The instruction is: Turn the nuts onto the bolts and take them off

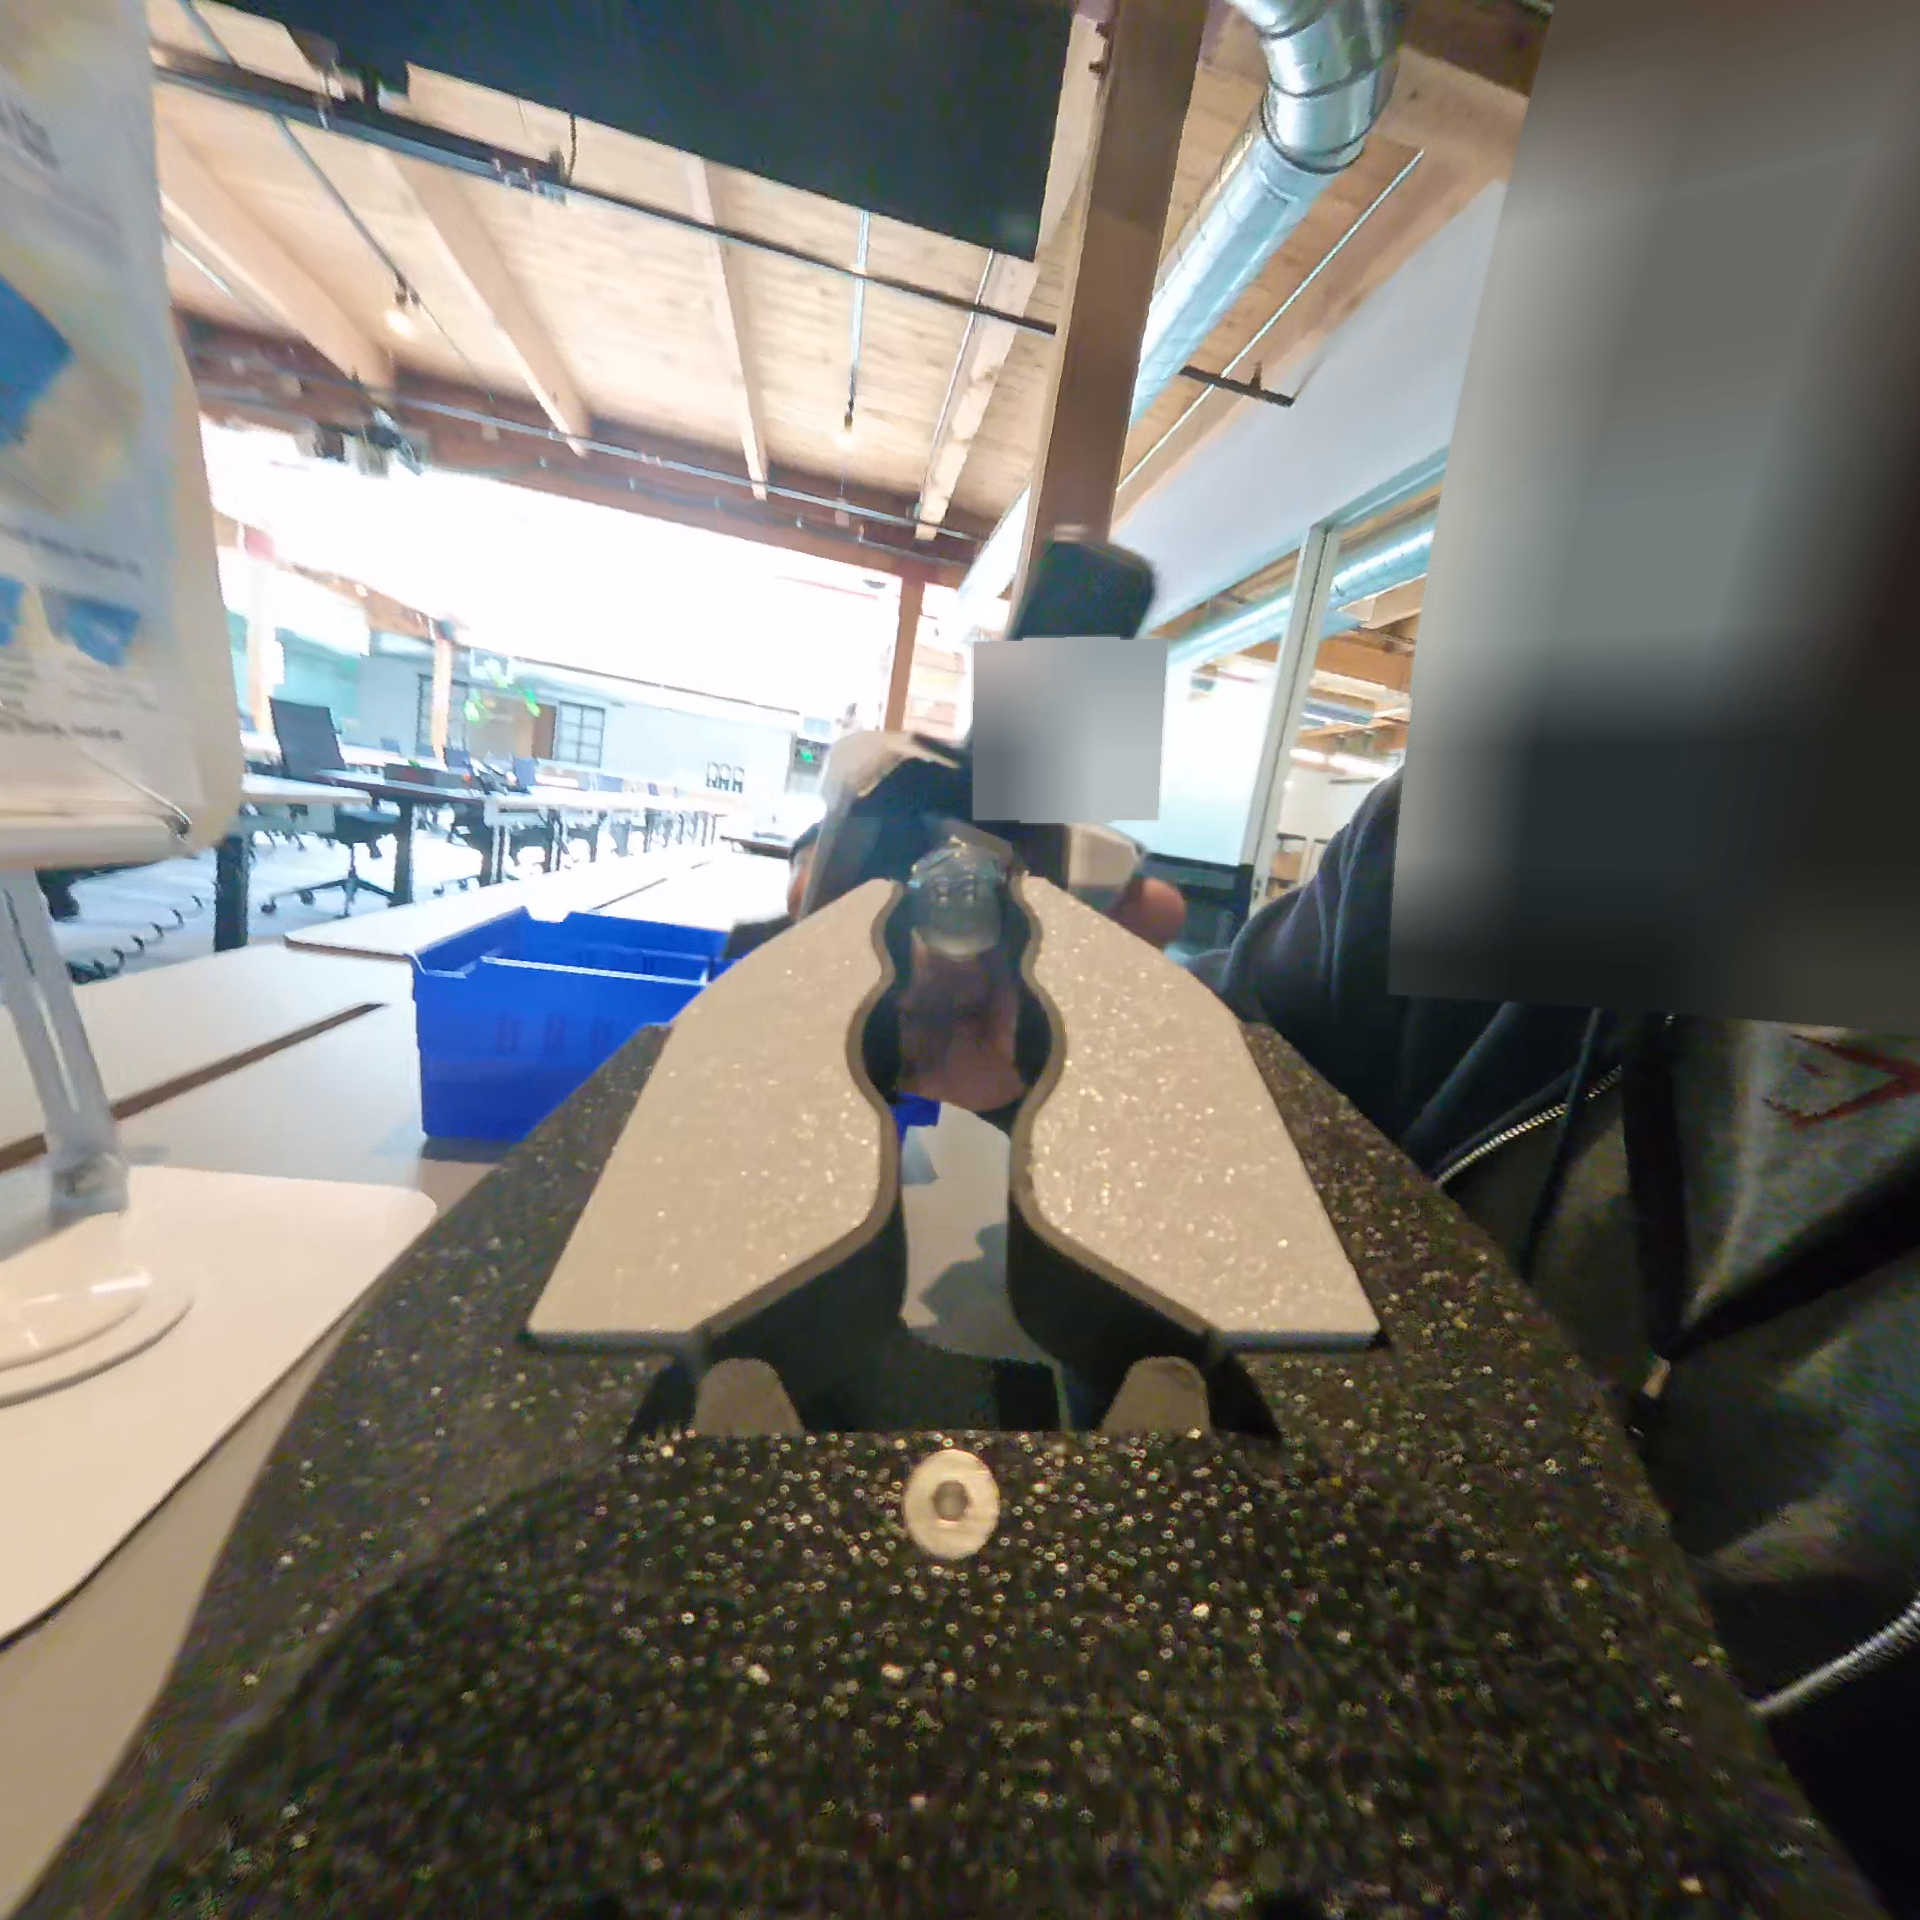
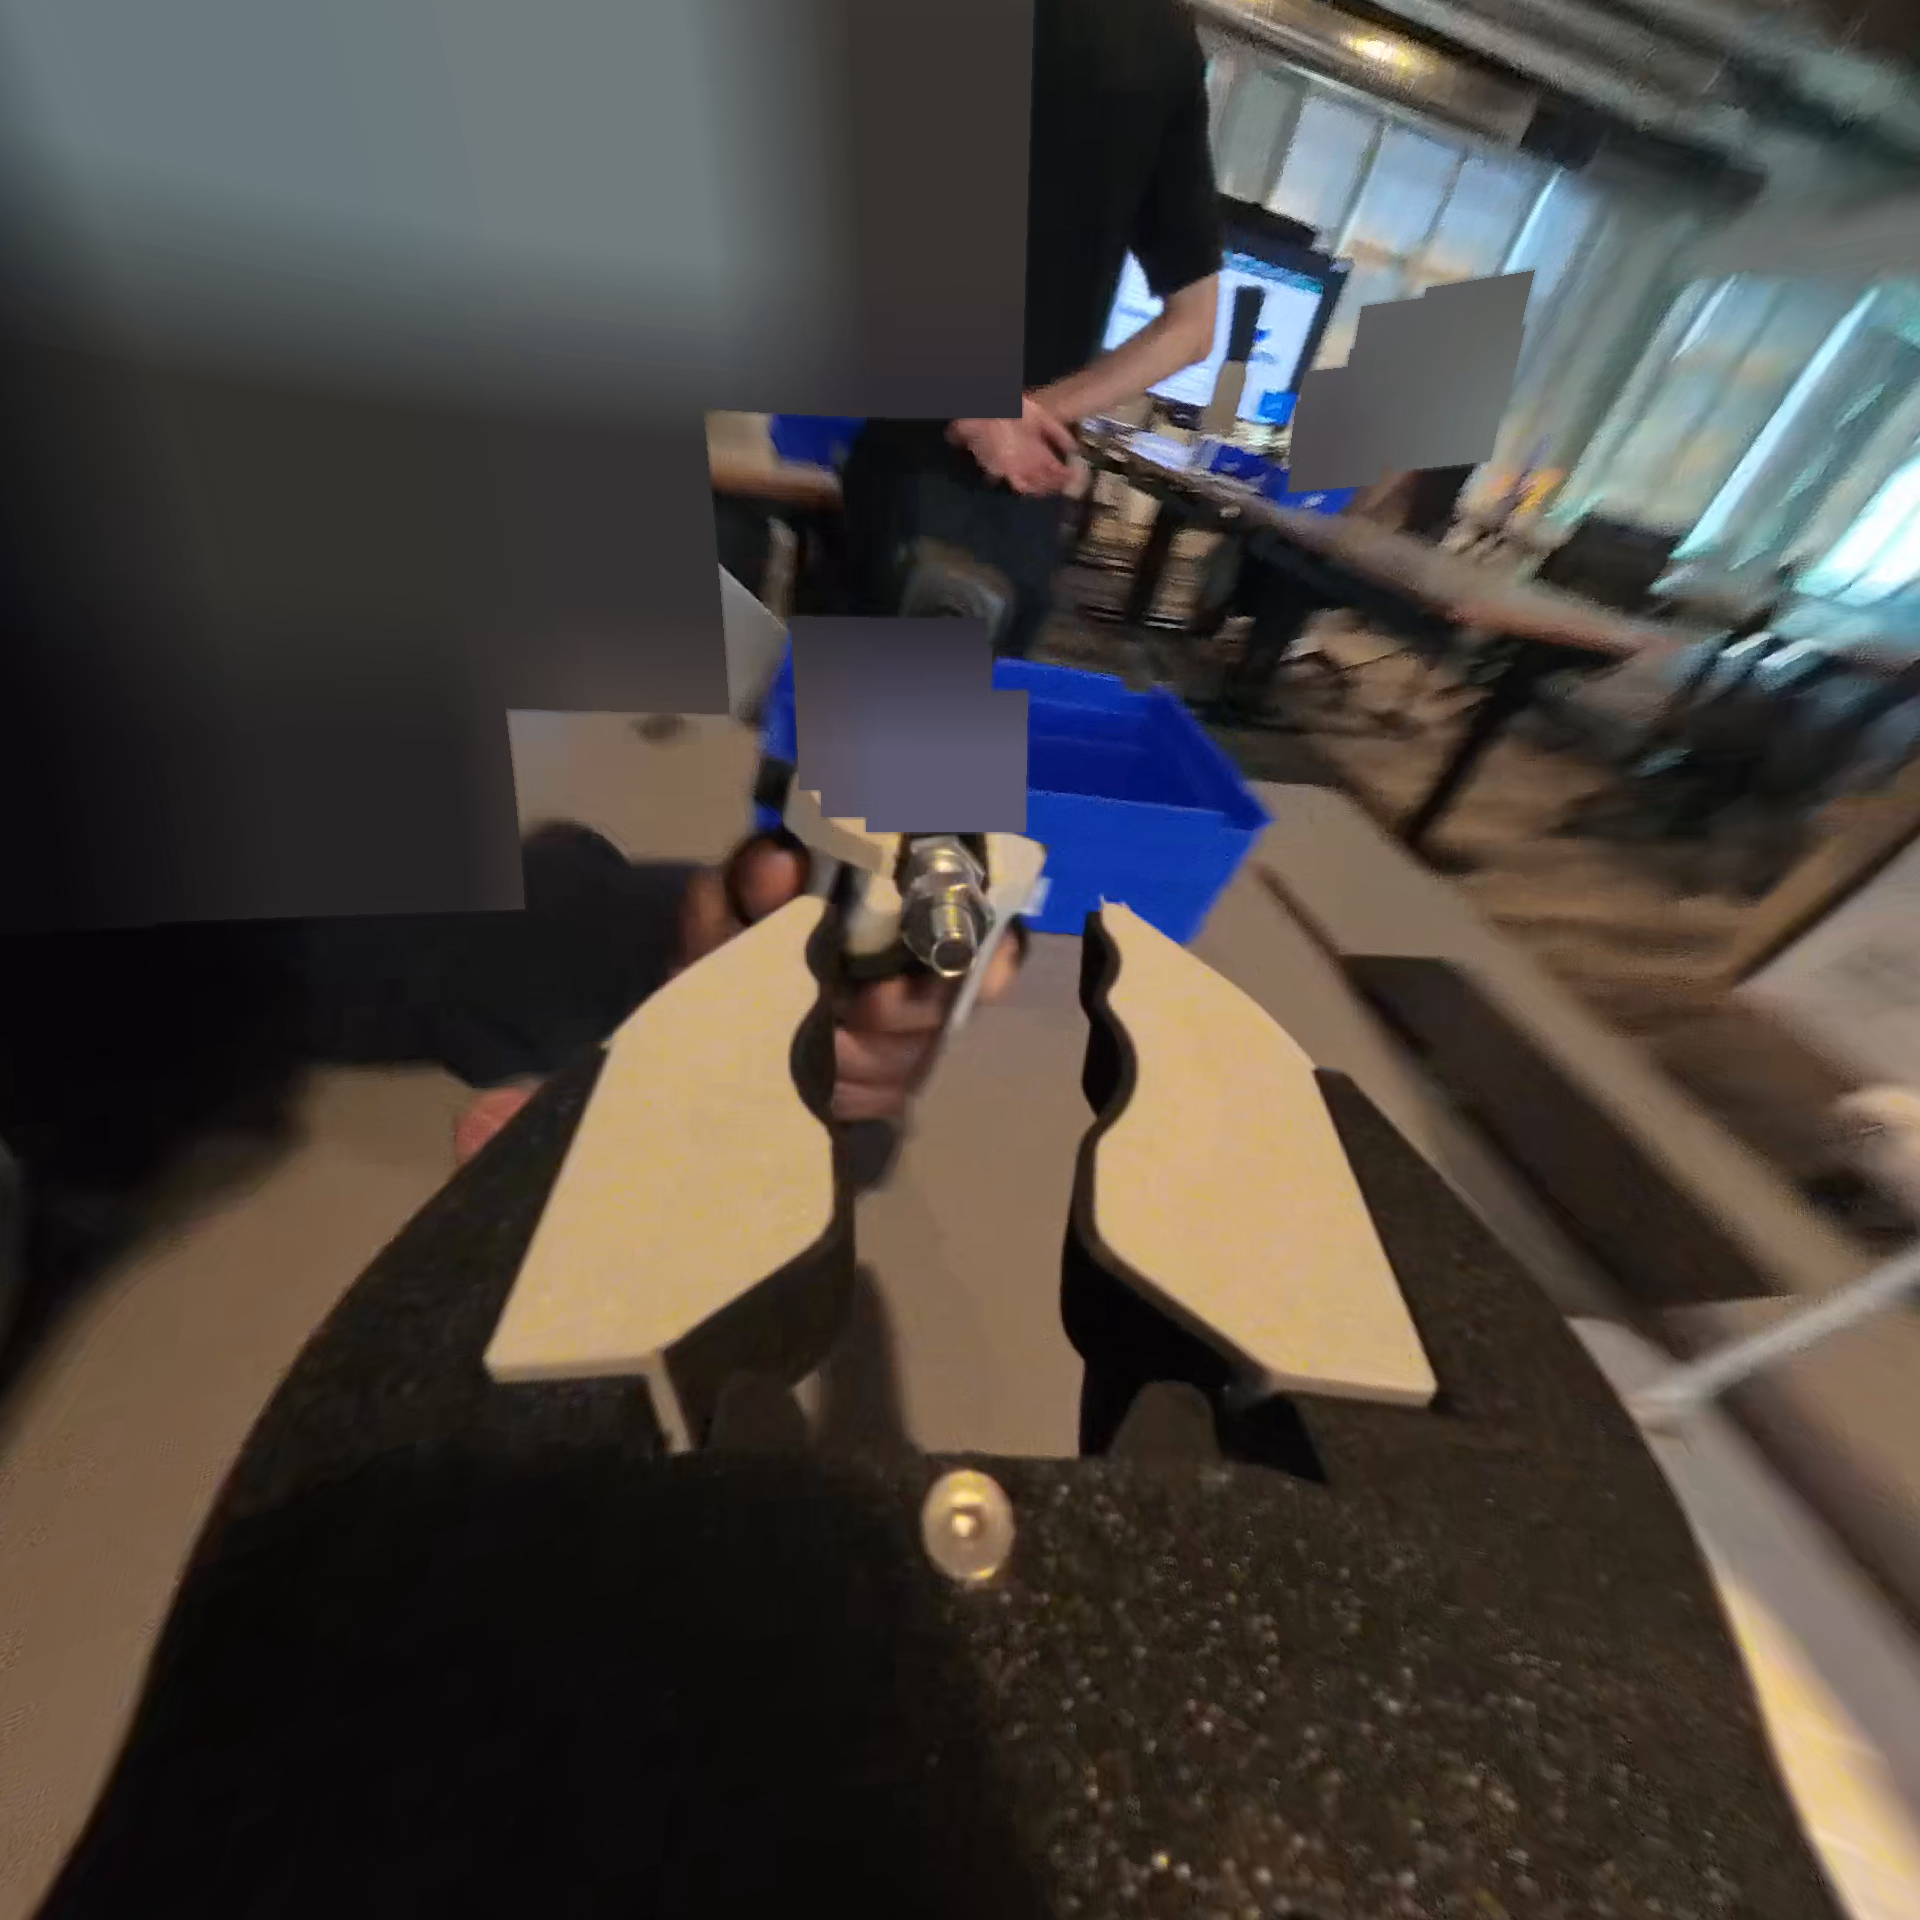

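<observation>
1. The bolt (image 1: 951, 914) is being held at the tips of the left gripper (image 1: 954, 935), whose two fingers are clenched around it; the metal is seen there only as a blurred, shiny piece.
2. In the right wrist view the same bolt (image 2: 940, 914) is being shown more clearly: its threaded end is being pointed roughly back toward the right gripper (image 2: 956, 997), with a nut (image 2: 943, 883) sitting on the thread a little behind the end.
3. The right gripper is being held released, with a wide gap between its fingers and nothing inside.
4. The bolt is lying just ahead of the right fingertips, nearer the left finger than the right one, so it is off-centre in the gap.
5. The long axis is judged to be running nearly along the right gripper's own forward line, tilted slightly.
6. A blue bin (image 2: 1132, 821) is being seen beyond the bolt, on the table (image 2: 1351, 904).
7. The next move is judged to require centring the right fingers around the nut.
</observation>
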